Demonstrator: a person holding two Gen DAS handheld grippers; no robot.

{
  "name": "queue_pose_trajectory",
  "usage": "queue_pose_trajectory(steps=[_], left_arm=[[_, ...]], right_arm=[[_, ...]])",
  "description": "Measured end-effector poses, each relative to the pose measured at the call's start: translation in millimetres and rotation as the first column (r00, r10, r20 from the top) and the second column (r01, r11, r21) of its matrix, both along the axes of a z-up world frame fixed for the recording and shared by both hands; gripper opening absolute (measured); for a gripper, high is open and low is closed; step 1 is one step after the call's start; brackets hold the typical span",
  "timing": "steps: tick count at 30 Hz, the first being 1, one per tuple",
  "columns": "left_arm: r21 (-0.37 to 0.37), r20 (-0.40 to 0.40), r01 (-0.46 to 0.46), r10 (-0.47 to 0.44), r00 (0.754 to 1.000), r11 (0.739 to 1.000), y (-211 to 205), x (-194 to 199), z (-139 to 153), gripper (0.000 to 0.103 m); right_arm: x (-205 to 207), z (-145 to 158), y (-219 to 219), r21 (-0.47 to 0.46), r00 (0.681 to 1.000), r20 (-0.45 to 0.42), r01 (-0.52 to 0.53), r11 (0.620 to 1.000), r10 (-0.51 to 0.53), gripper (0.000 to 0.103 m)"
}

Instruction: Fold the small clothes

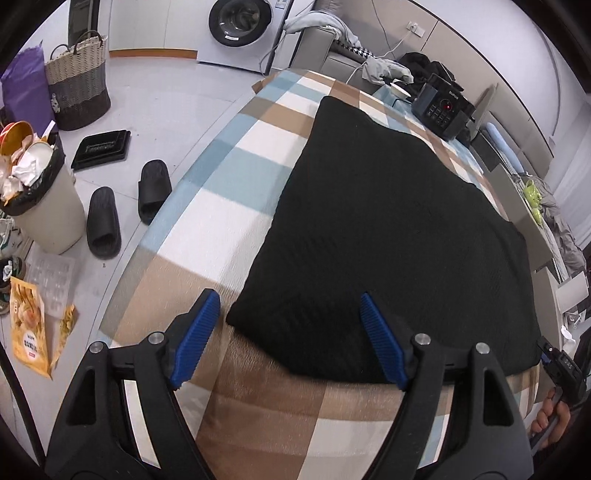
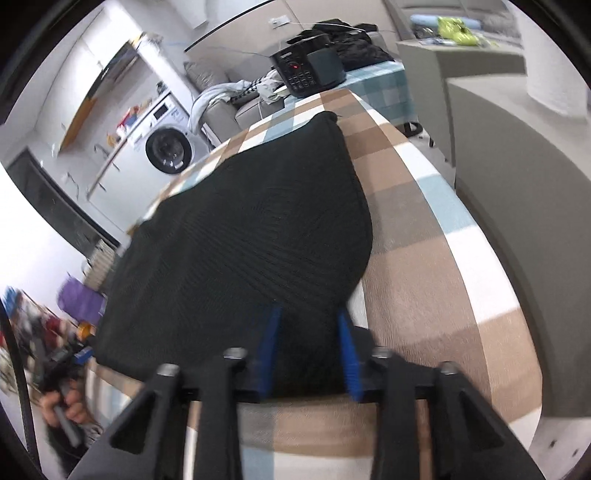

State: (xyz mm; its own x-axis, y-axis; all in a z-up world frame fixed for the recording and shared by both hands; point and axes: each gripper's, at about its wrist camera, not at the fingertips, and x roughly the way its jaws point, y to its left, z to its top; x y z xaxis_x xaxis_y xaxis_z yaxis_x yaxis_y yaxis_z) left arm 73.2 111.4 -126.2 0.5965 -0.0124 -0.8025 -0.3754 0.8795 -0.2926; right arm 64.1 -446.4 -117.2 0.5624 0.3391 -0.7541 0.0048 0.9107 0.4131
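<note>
A black knit garment (image 1: 388, 236) lies flat on a table covered by a checked brown, white and blue cloth (image 1: 236, 206). My left gripper (image 1: 288, 301) is open, its blue fingers on either side of the garment's near left corner, just above it. In the right wrist view the garment (image 2: 251, 236) stretches away from me. My right gripper (image 2: 308, 317) is half closed with the garment's near right edge between its blue fingers; whether it grips the cloth is unclear. The right gripper also shows at the far right edge of the left wrist view (image 1: 554, 358).
A black appliance (image 1: 441, 105) with a red light stands at the table's far end, with clothes on a sofa (image 1: 332, 44) behind it. On the floor to the left are black slippers (image 1: 125, 206), a full bin (image 1: 40, 199), a woven basket (image 1: 77, 85) and a washing machine (image 1: 240, 26).
</note>
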Motion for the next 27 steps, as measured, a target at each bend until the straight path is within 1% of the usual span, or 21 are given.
queue_pose_trajectory(steps=[2, 4, 6, 7, 9, 10, 12, 14, 15, 16, 17, 19, 20, 21, 22, 24, 27], left_arm=[[-0.015, 0.003, -0.008, 0.008, 1.0, 1.0, 0, -3, -2, 0.076], [-0.017, 0.005, -0.011, 0.011, 1.0, 1.0, 0, -6, 0, 0.076], [-0.011, 0.011, -0.017, 0.018, 1.0, 1.0, 0, -9, 3, 0.076], [-0.016, 0.021, -0.014, 0.014, 1.0, 1.0, 1, -10, 6, 0.076], [-0.021, 0.032, -0.006, 0.006, 0.999, 1.0, 2, -11, 7, 0.076], [-0.021, 0.031, -0.005, 0.006, 0.999, 1.0, 3, -11, 7, 0.076], [-0.03, 0.021, 0.002, -0.002, 1.0, 1.0, 3, -9, 4, 0.076], [-0.059, 0.025, 0.008, -0.006, 1.0, 0.998, 5, -4, 2, 0.073], [-0.07, 0.031, 0.007, -0.004, 1.0, 0.997, 5, -4, 0, 0.064], [-0.081, 0.038, 0.002, 0.001, 0.999, 0.997, 6, -4, -1, 0.05], [-0.096, 0.054, 0.002, 0.003, 0.999, 0.995, 7, -4, -1, 0.044], [-0.104, 0.099, 0.013, -0.002, 0.995, 0.994, 4, -6, 2, 0.015], [-0.086, 0.117, 0.013, -0.003, 0.993, 0.996, 3, -6, 6, 0.008], [-0.063, 0.135, 0.008, 0.001, 0.991, 0.998, 1, -8, 11, 0.003], [-0.057, 0.152, 0.01, -0.002, 0.988, 0.998, 0, -11, 16, 0.003], [-0.067, 0.191, 0.007, 0.006, 0.982, 0.998, 1, -19, 27, 0.003], [-0.066, 0.203, -0.006, 0.019, 0.979, 0.998, 5, -29, 32, 0.003]], right_arm=[[3, 3, 1, -0.006, 1.0, 0.014, -0.01, 1.0, 0.01, 0.006], [-2, 18, -3, -0.014, 0.997, 0.074, -0.008, 1.0, 0.009, 0.005], [-1, 25, -10, -0.023, 0.997, 0.081, 0.014, 1.0, -0.012, 0.005], [3, 23, -14, -0.032, 0.997, 0.069, 0.027, 0.999, -0.025, 0.005], [10, 13, -17, -0.053, 0.999, 0.017, 0.046, 0.998, -0.045, 0.005], [13, 9, -17, -0.043, 0.999, 0.001, 0.045, 0.998, -0.045, 0.005], [13, 8, -16, -0.034, 0.999, 0.001, 0.042, 0.999, -0.042, 0.005], [14, 9, -17, -0.024, 0.999, 0.004, 0.035, 0.999, -0.035, 0.009], [14, 9, -19, -0.015, 0.999, 0.003, 0.039, 0.999, -0.039, 0.01], [15, 8, -20, -0.008, 0.999, 0.002, 0.044, 0.999, -0.044, 0.012], [15, 8, -21, -0.007, 0.999, -0.002, 0.042, 0.999, -0.042, 0.014], [16, 7, -20, -0.011, 0.999, -0.004, 0.047, 0.999, -0.047, 0.014], [16, 6, -20, -0.014, 0.999, -0.006, 0.048, 0.999, -0.048, 0.014], [17, 5, -20, -0.016, 0.999, -0.008, 0.053, 0.998, -0.053, 0.014], [17, 4, -21, -0.016, 0.998, -0.011, 0.054, 0.998, -0.054, 0.015], [18, 2, -20, -0.027, 0.998, -0.018, 0.057, 0.998, -0.057, 0.016], [18, 0, -18, -0.041, 0.998, -0.021, 0.058, 0.997, -0.059, 0.017]])
